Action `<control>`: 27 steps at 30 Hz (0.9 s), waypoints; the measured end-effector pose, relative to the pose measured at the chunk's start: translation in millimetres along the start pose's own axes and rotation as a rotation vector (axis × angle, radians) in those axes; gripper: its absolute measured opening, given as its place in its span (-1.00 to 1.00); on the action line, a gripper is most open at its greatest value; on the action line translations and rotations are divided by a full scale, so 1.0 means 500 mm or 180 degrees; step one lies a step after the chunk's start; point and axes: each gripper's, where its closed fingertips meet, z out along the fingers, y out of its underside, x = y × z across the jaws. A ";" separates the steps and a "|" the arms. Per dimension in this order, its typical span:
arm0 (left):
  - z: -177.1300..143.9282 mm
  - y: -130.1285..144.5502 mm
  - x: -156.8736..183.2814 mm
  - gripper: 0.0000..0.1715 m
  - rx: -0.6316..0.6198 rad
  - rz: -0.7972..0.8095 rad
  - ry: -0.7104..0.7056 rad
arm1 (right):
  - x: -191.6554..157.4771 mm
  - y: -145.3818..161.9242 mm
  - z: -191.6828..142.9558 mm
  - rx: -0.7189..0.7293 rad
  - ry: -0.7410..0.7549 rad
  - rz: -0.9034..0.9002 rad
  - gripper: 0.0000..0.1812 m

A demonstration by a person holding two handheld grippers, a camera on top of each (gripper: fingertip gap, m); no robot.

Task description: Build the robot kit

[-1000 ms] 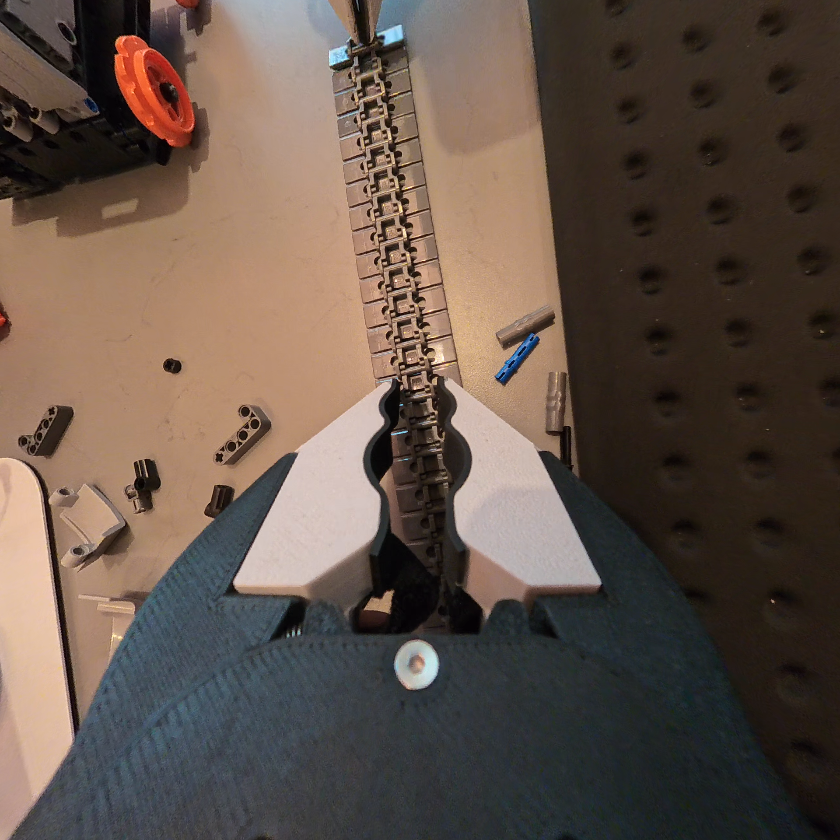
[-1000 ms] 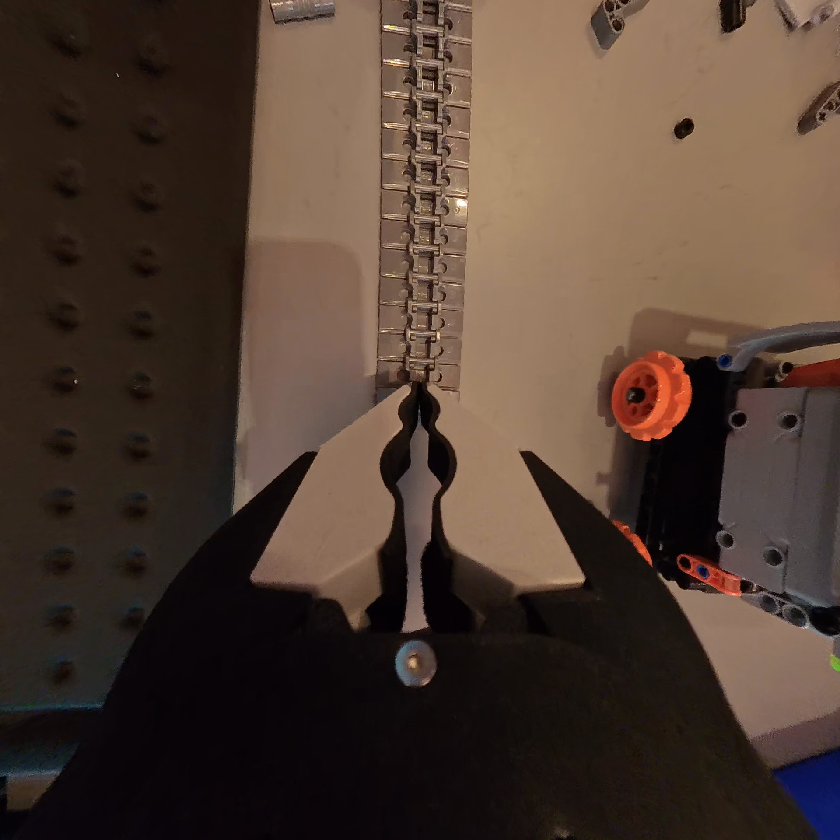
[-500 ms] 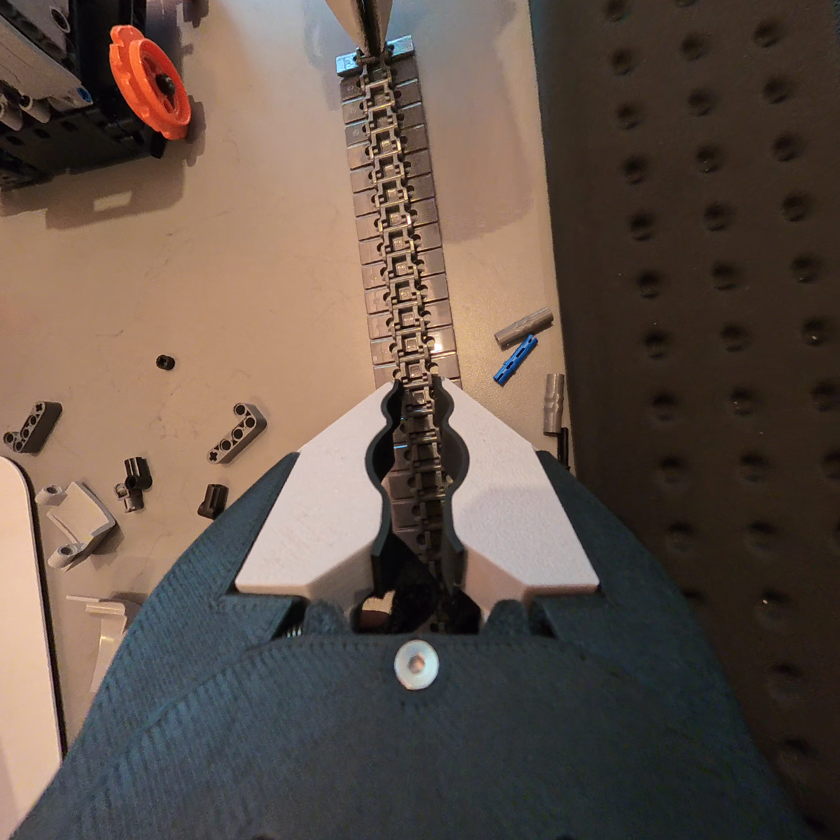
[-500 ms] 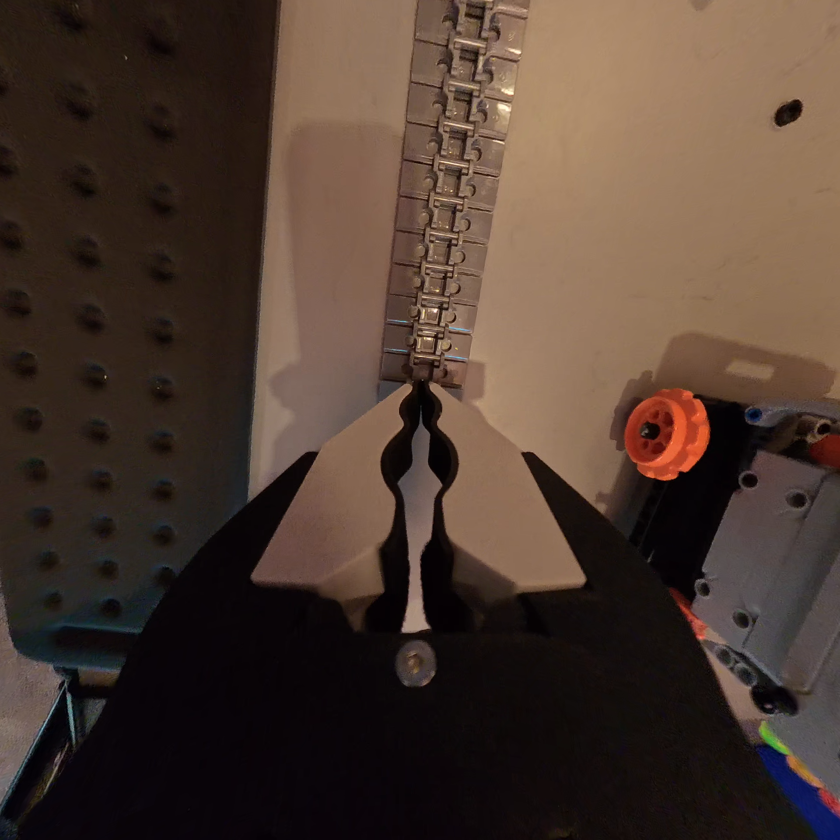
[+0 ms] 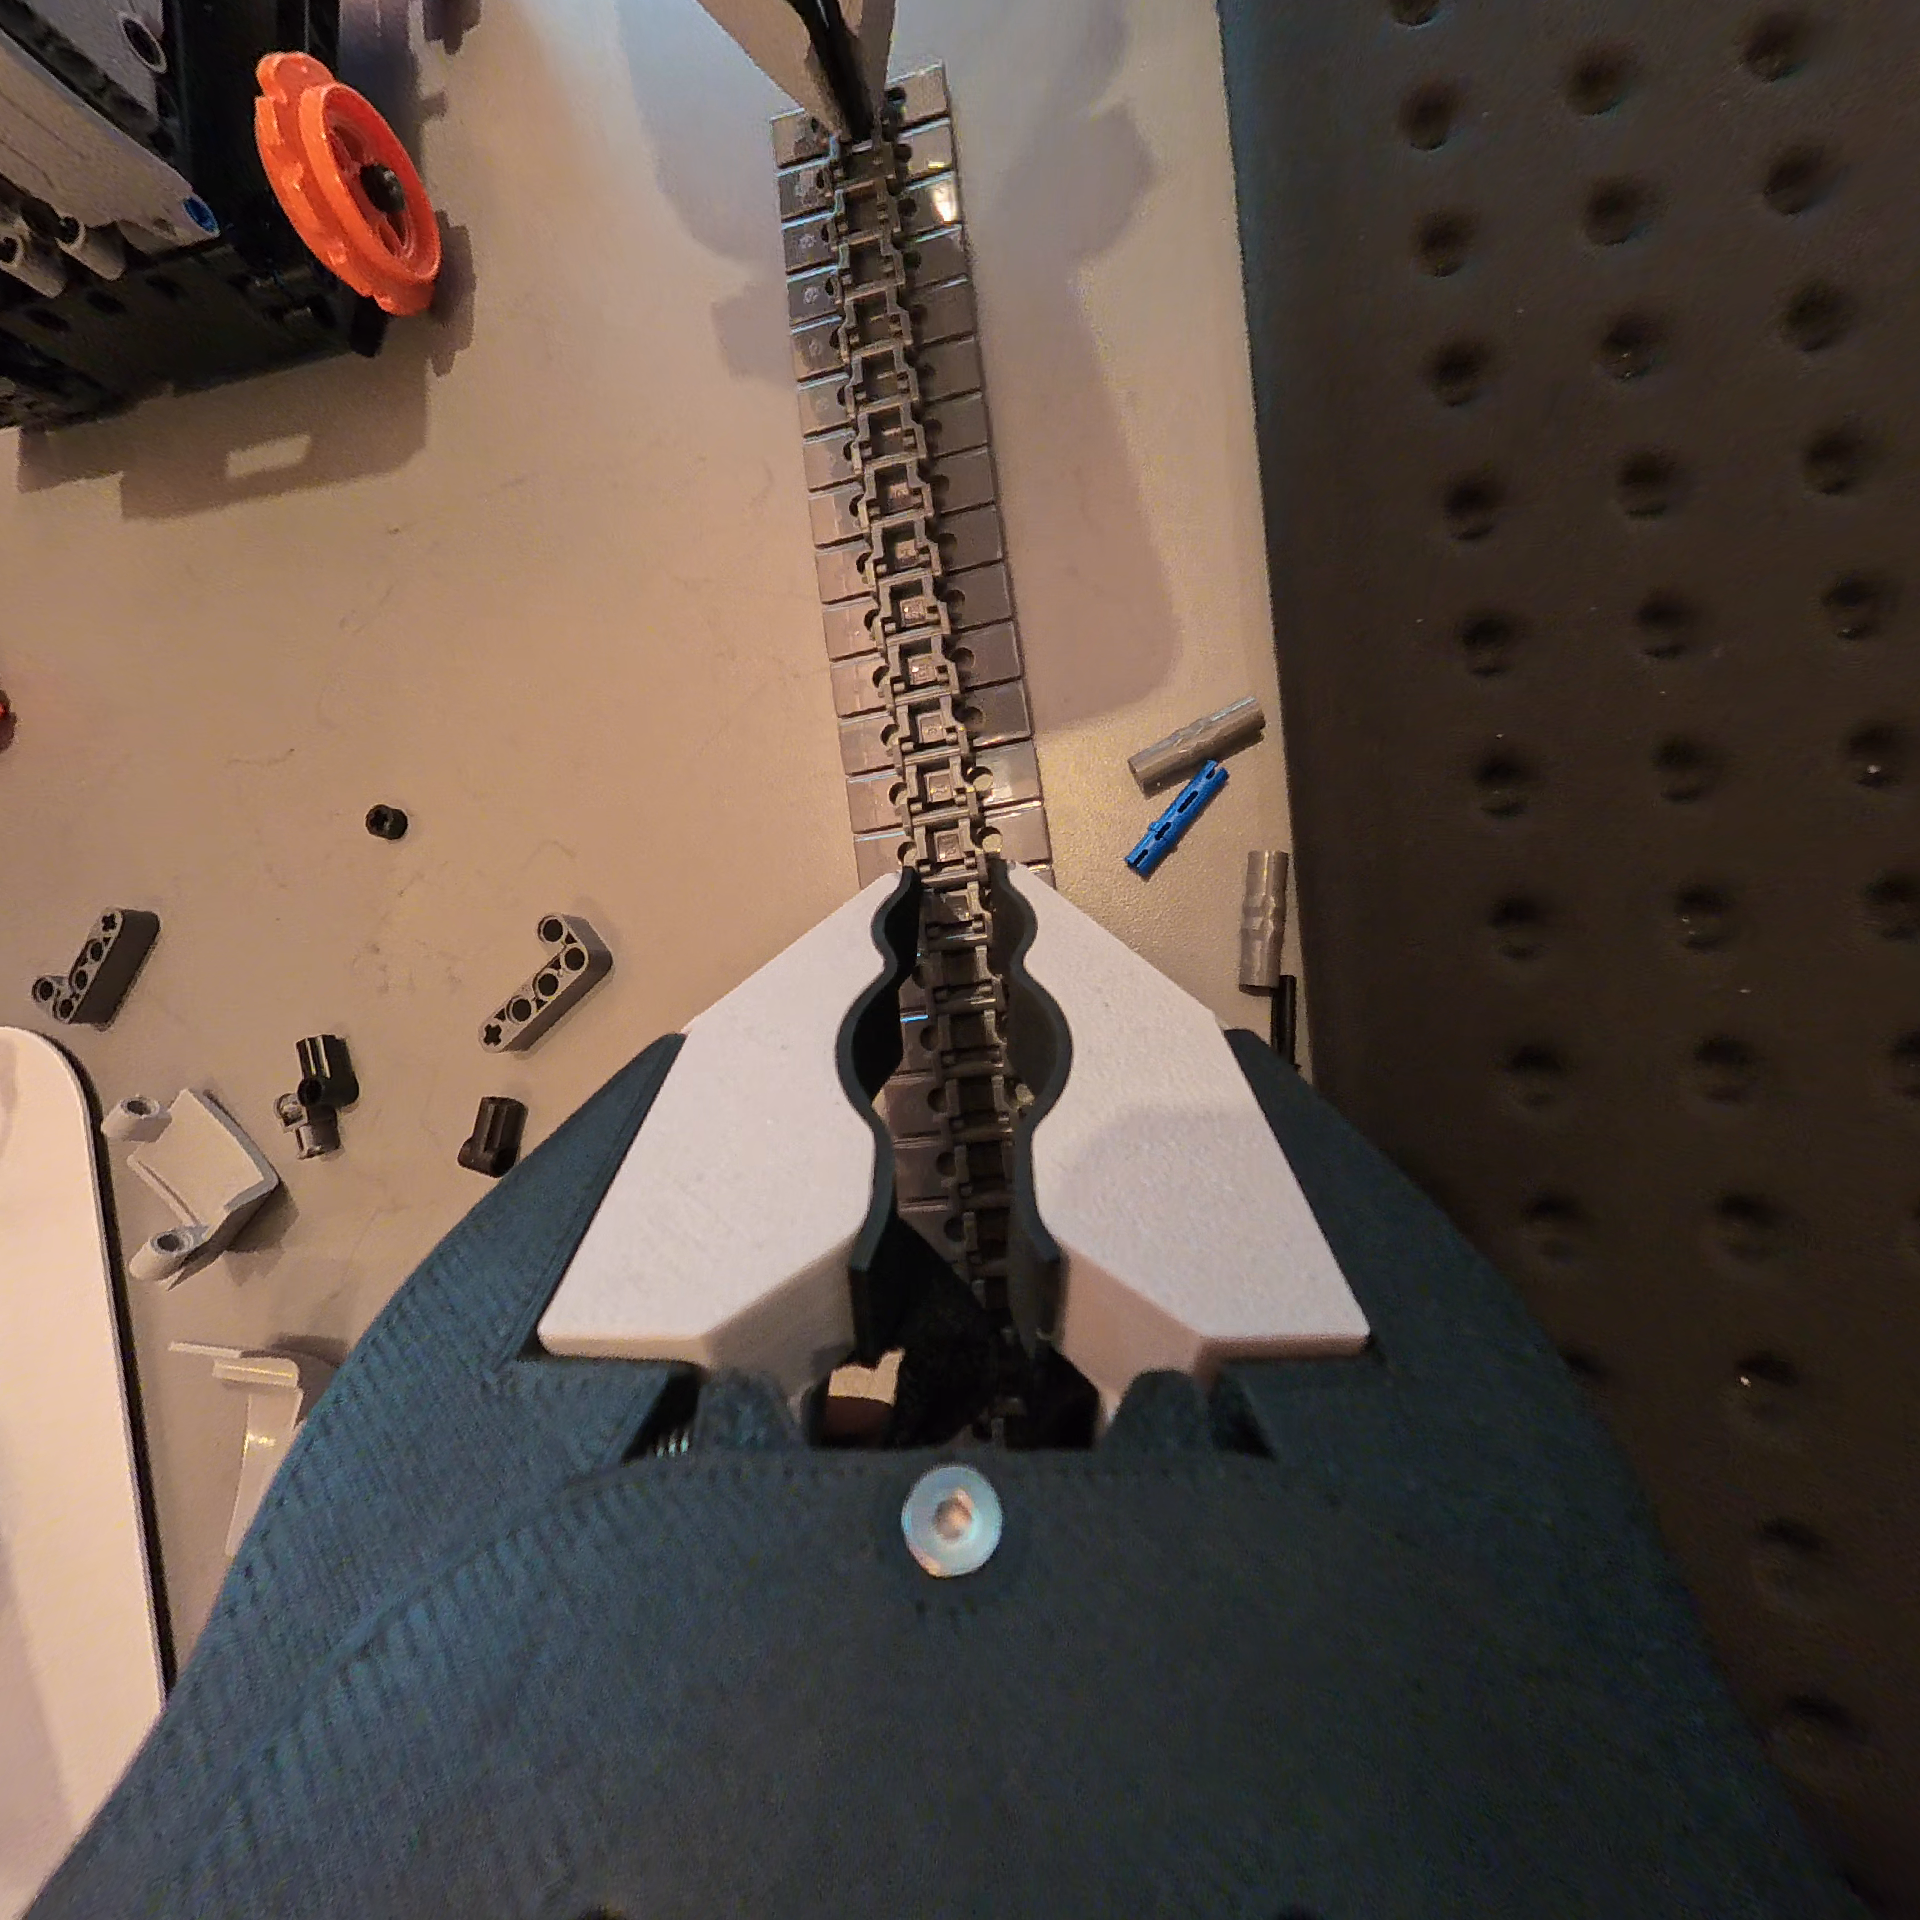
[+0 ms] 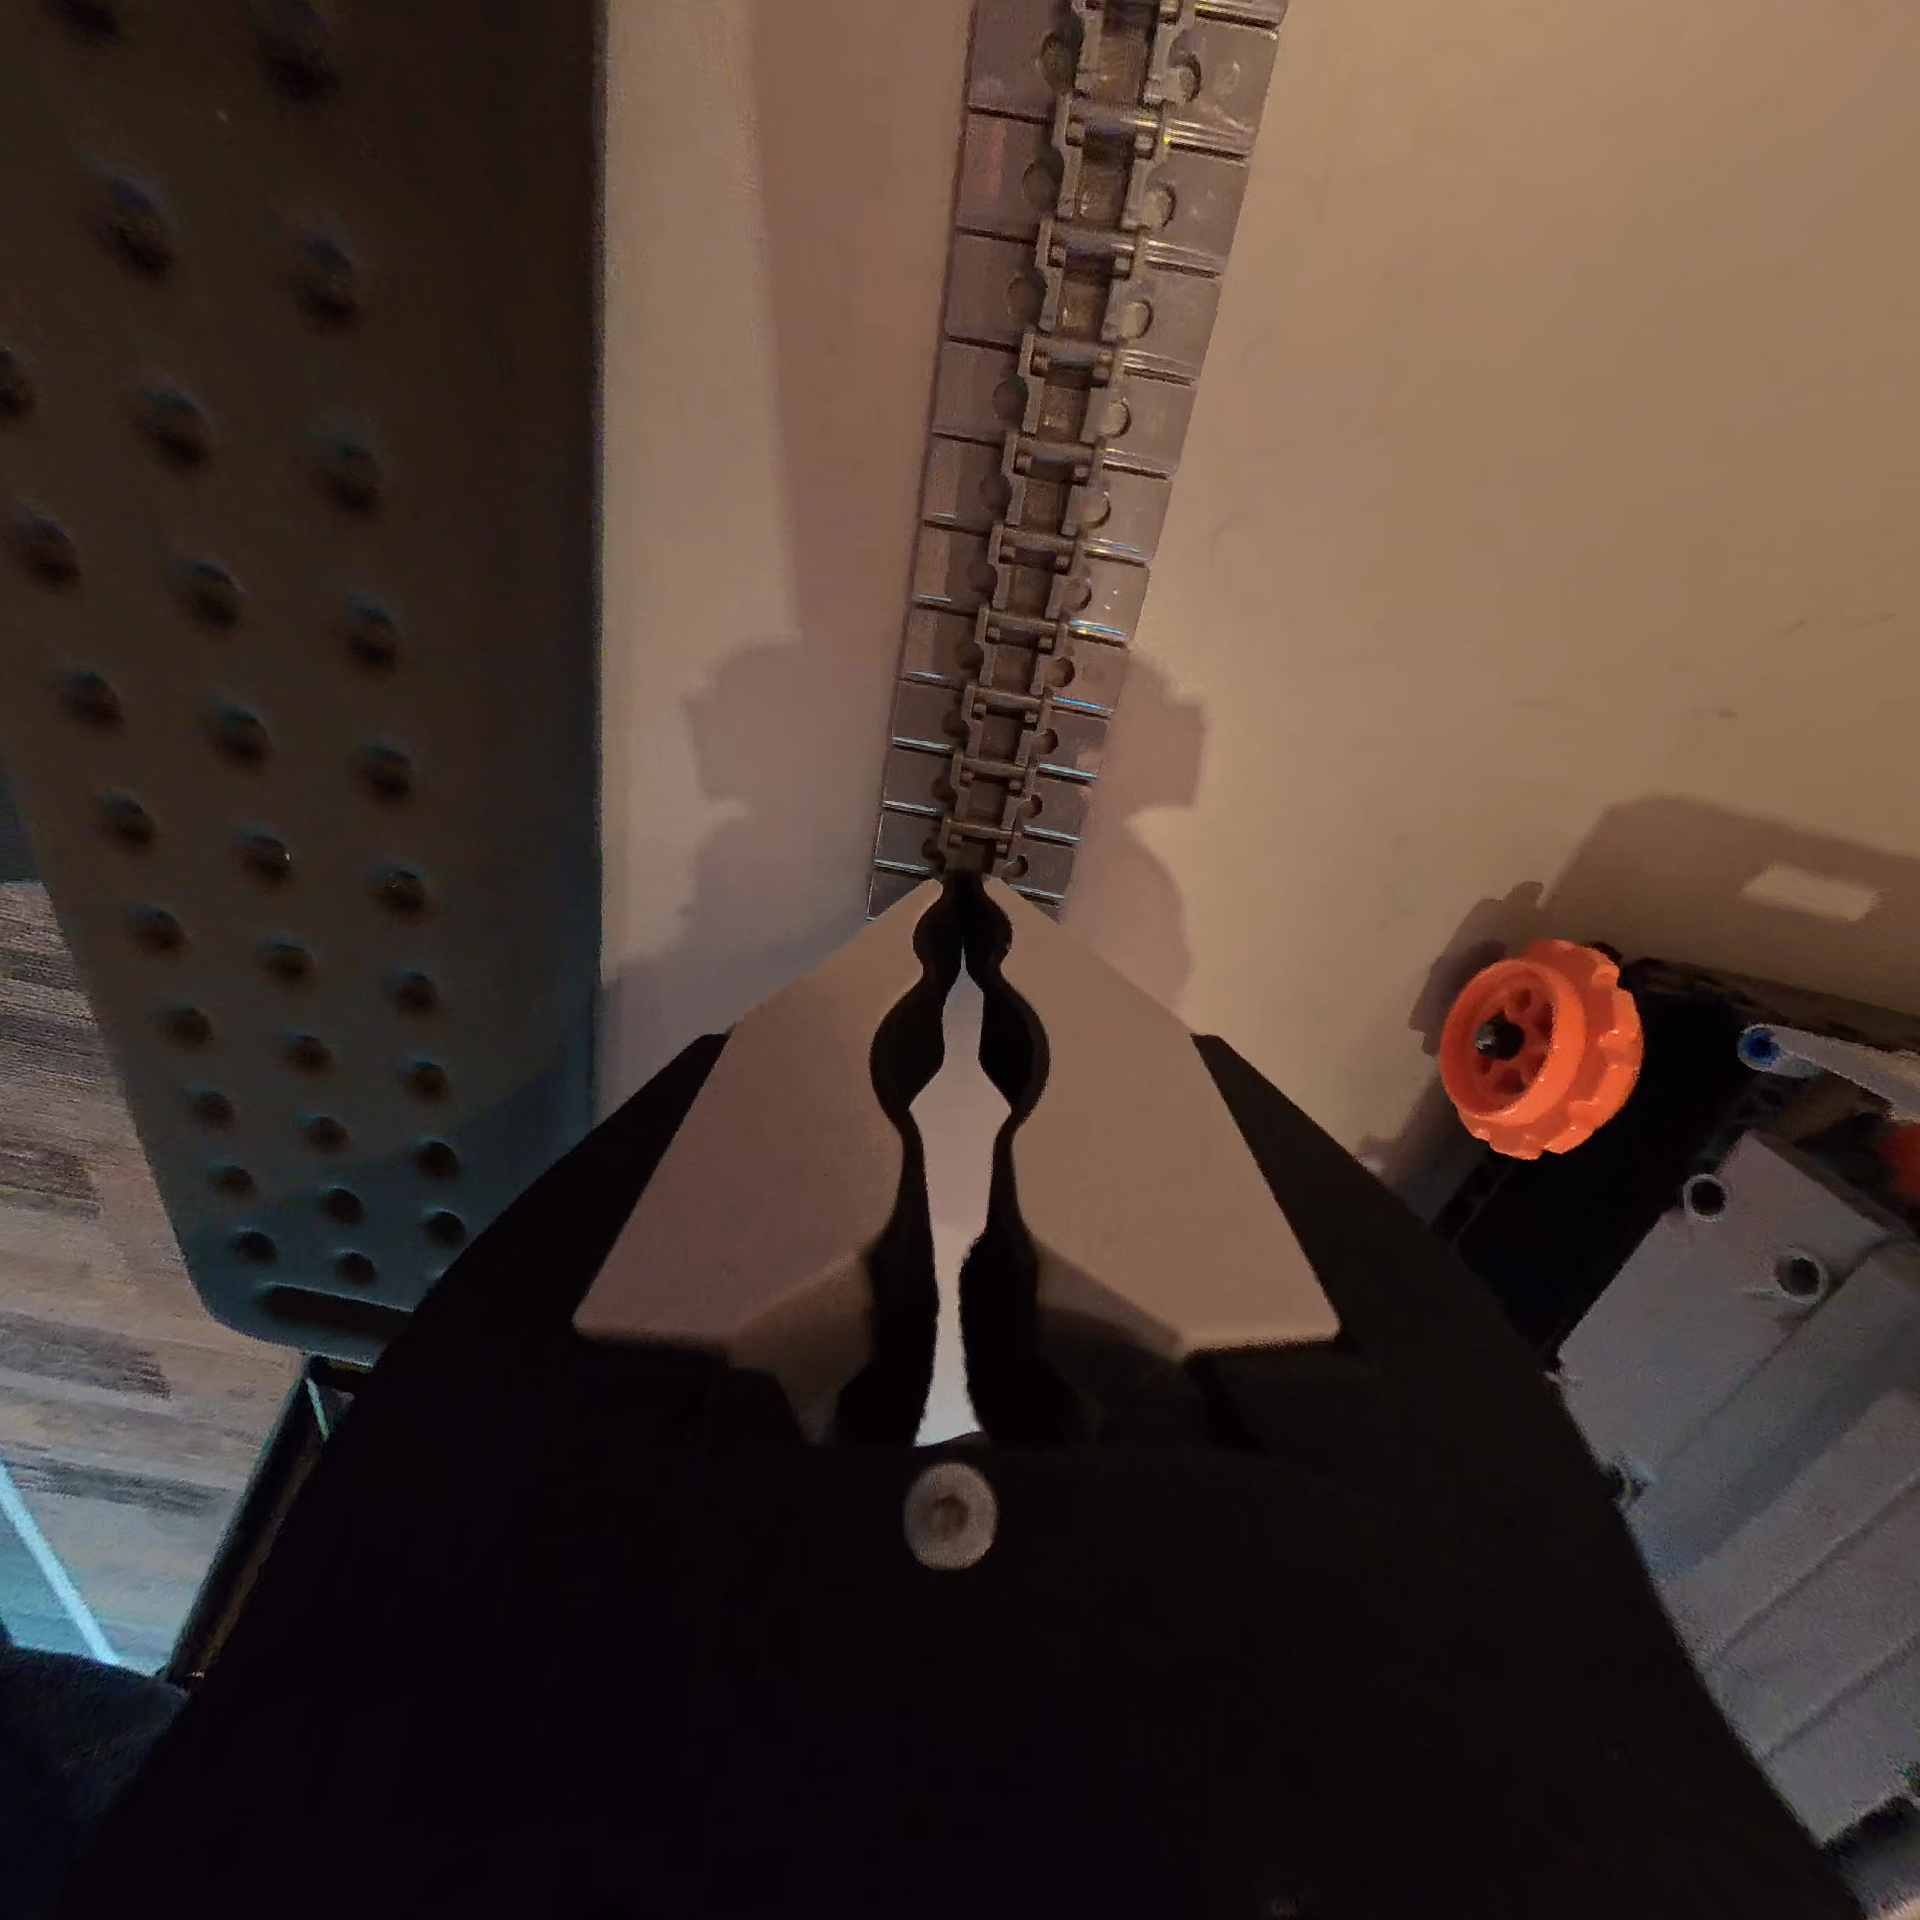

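I see the grey track chain (image 5: pixel 914 582) stretched straight along the pale table (image 5: pixel 520 623), my left gripper (image 5: pixel 951 883) closed around one end and my right gripper (image 6: pixel 961 883) pinching the other end link. Beside it lies a dark studded board (image 5: pixel 1610 727); on the other side stands a brick model with an orange wheel (image 5: pixel 348 197).

A dark studded board (image 5: pixel 1600 727) is walling off one side of the grey track strip (image 5: pixel 914 499), leaving only a narrow lane holding a grey pin (image 5: pixel 1195 740) and blue pin (image 5: pixel 1176 819). On the other side, bare tabletop (image 5: pixel 540 623) is lying open up to the orange-wheeled model (image 5: pixel 348 197) and some scattered small parts (image 5: pixel 545 982).
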 end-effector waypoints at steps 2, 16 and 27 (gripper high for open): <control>0.000 0.000 0.000 -0.85 0.0013 -0.0015 0.0010 | 0.001 0.000 0.000 0.0069 -0.0043 0.0064 -1.00; -0.006 0.007 -0.004 -0.79 0.0009 -0.0018 -0.0008 | -0.020 0.030 -0.044 0.1105 0.0537 0.0574 -0.91; -0.026 0.033 0.010 -0.76 -0.0051 -0.0167 0.0161 | -0.020 0.002 -0.003 0.1495 0.0719 0.0689 -1.00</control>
